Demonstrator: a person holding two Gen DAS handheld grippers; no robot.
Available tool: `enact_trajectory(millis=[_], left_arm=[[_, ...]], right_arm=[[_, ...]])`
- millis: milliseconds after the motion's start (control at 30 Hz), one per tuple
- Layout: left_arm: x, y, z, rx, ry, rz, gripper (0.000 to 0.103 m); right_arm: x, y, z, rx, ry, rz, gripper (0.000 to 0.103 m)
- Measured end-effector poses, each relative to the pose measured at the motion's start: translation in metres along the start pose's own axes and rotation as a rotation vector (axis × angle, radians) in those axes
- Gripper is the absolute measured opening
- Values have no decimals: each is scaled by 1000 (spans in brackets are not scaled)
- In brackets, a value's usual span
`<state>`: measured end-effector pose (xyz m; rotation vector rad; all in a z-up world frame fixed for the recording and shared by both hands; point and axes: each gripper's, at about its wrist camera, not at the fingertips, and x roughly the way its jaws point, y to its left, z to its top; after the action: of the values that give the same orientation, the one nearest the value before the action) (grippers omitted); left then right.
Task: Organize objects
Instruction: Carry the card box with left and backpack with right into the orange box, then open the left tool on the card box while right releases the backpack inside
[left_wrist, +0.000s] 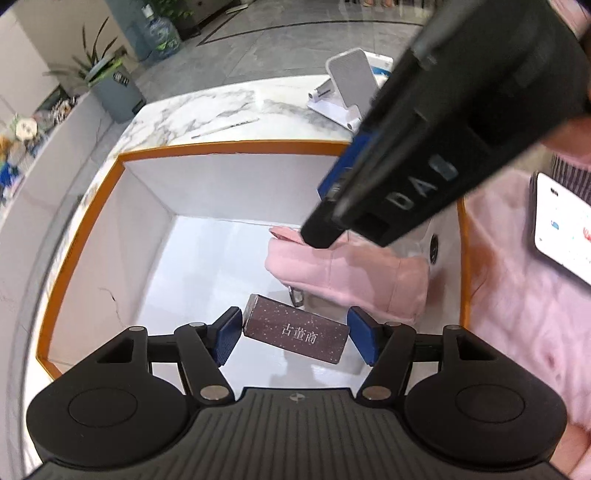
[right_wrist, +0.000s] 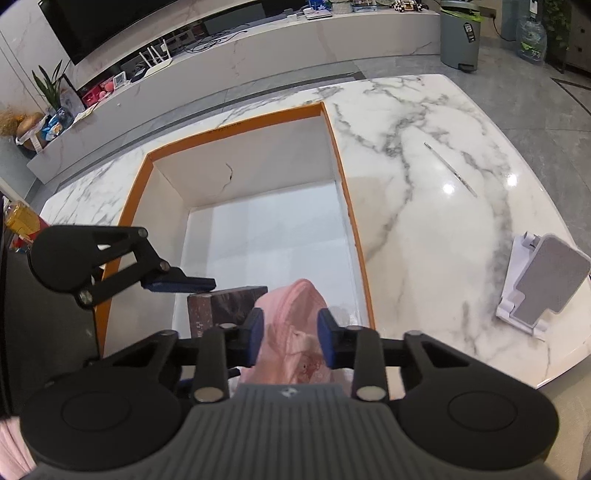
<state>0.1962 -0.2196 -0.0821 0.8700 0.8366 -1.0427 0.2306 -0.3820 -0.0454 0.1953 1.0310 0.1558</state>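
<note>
We see orange-rimmed white box (left_wrist: 122, 236) on marble table (right_wrist: 424, 155). Left gripper (left_wrist: 295, 336) low inside box, jaws spread either side of dark brown block (left_wrist: 295, 338); pads close to block ends, contact we cannot tell. Block rests on box floor. Just right of it, pink cloth (left_wrist: 347, 269) lies in box. Right gripper (right_wrist: 290, 338) has jaws closed on pink cloth. Further right on table: thin pen (right_wrist: 450, 170), white phone stand (right_wrist: 543, 288)
</note>
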Motion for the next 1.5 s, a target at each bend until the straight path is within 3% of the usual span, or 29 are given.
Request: enact_trajectory(millis=[67, 133, 333, 500, 600, 733, 833, 933, 1100, 1233, 1367, 1500], left_arm=[[-5, 2, 2, -38, -1, -49, 82], [-8, 6, 5, -73, -13, -106, 82], [-7, -5, -7, -167, 18, -182, 61], [4, 14, -1, -291, 35, -236, 60], [5, 23, -2, -397, 44, -246, 63], [6, 36, -9, -631, 71, -265, 63], [11, 40, -13, -747, 85, -285, 63], [18, 38, -17, -803, 107, -280, 63], [26, 40, -23, -887, 130, -251, 62], [40, 46, -23, -958, 164, -265, 55], [44, 45, -25, -1026, 105, -314, 41], [44, 44, -24, -1062, 43, -369, 38]], right_arm=[[-1, -1, -1, -5, 8, 10, 21], [-1, -2, -3, -8, 15, 18, 21], [-2, 0, -7, -27, 16, 20, 19], [-2, 0, -8, -34, 22, 28, 18], [-3, -2, -8, -34, 22, 34, 18], [-12, -5, -6, -36, 1, 29, 18], [-18, -8, -4, -40, -24, 6, 20], [-19, -14, -1, -41, -40, -48, 16], [-10, -22, -3, -16, -11, -16, 14], [-9, -21, -4, -23, -8, -13, 9], [-3, -23, -4, 5, 26, 24, 5], [6, -27, -8, 54, 77, 115, 0]])
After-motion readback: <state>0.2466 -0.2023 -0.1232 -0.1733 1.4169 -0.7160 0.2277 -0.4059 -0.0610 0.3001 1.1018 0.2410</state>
